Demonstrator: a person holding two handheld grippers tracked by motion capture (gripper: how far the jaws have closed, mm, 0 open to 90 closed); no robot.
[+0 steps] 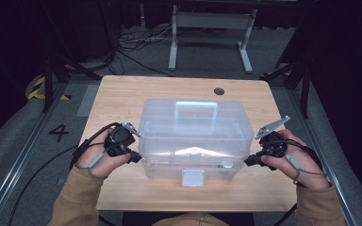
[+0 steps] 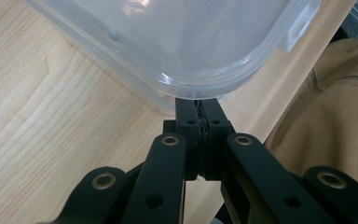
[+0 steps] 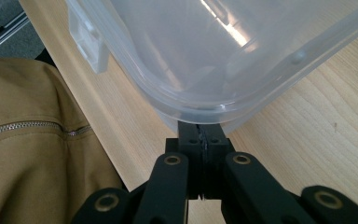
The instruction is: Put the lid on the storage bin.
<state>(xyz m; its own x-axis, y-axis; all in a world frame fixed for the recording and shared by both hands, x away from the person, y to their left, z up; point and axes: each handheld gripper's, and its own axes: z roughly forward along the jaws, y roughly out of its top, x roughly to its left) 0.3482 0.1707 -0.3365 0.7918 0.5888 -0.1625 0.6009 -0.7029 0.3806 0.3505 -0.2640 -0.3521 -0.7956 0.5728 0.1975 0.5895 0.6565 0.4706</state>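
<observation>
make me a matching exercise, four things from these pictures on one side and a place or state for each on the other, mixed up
Things:
1. clear plastic storage box
2. white front latch
3. left gripper
4. round dark hole in the wooden table

Places or states:
A. jaws together, tips under the box's rounded lower corner
B. far side of the table, beyond the box
C. middle of the table, lid on, handle on top
D. middle of the box's near side, facing the person

Pairs: 1-C, 2-D, 3-A, 4-B

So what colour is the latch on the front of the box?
White, a bit see-through, on the clear box. The latch shows best in the high view.
</observation>
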